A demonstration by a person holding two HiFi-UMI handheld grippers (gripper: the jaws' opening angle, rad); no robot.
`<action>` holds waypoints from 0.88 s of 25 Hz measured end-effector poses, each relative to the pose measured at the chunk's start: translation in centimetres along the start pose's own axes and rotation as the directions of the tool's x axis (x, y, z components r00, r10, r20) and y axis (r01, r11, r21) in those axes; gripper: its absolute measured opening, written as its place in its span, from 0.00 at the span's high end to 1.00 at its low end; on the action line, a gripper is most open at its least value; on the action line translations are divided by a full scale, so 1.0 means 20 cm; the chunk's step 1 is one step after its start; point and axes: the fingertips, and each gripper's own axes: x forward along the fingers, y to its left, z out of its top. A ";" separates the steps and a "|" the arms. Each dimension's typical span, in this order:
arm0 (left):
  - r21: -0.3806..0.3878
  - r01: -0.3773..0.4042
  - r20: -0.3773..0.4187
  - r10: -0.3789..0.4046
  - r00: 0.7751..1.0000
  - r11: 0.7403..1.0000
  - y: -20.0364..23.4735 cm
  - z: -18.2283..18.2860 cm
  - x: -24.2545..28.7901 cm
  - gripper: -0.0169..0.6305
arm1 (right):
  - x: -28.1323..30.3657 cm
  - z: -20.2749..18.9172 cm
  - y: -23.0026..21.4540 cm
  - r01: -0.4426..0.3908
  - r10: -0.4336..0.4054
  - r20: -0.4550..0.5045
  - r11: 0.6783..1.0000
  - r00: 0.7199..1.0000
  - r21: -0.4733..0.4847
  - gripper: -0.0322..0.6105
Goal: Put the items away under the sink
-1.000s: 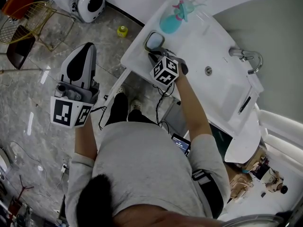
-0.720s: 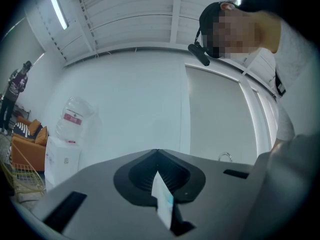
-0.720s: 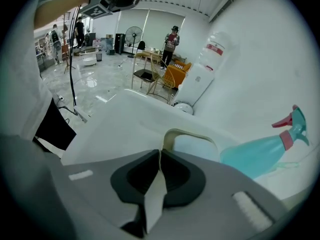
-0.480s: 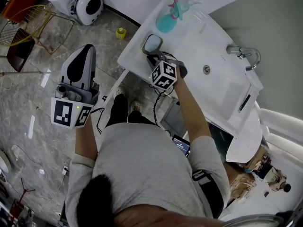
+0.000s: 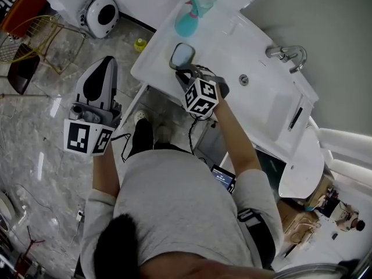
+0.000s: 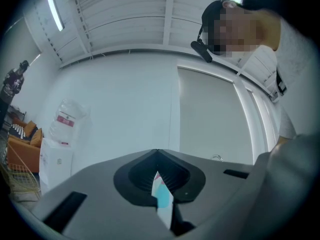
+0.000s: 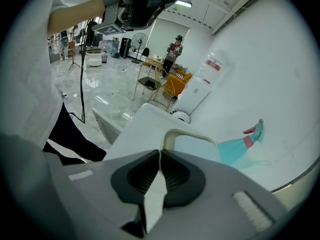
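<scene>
My left gripper [image 6: 157,154] has its fingers clenched together on nothing, held out over the floor [image 5: 52,132]. My right gripper [image 7: 160,153] has its fingers pressed together too, with the tips right at the rim of the small mirror [image 5: 182,54] on the white table [image 5: 232,51]. The teal spray bottle [image 5: 189,21] sits further back on the table.

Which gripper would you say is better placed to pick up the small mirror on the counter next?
Right. The right gripper sits at the counter, its closed jaws just short of the mirror. The left gripper is held over the floor, well away from the counter, jaws also together.
</scene>
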 end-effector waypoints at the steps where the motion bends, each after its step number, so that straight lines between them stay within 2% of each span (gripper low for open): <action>1: 0.003 -0.001 0.000 0.001 1.000 1.000 -0.03 0.00 -0.01 0.96 | -0.03 -0.01 0.01 0.001 -0.001 0.005 1.000 1.000 -0.001 0.91; 13: 0.062 -0.044 0.004 0.044 0.999 0.997 -0.36 0.01 -0.17 0.96 | -0.31 -0.07 0.18 -0.006 0.010 0.056 0.998 0.998 -0.063 0.91; 22: 0.062 -0.049 0.024 0.048 0.999 0.997 -0.45 0.04 -0.32 0.96 | -0.41 -0.01 0.36 -0.008 0.016 0.082 0.996 0.997 -0.093 0.91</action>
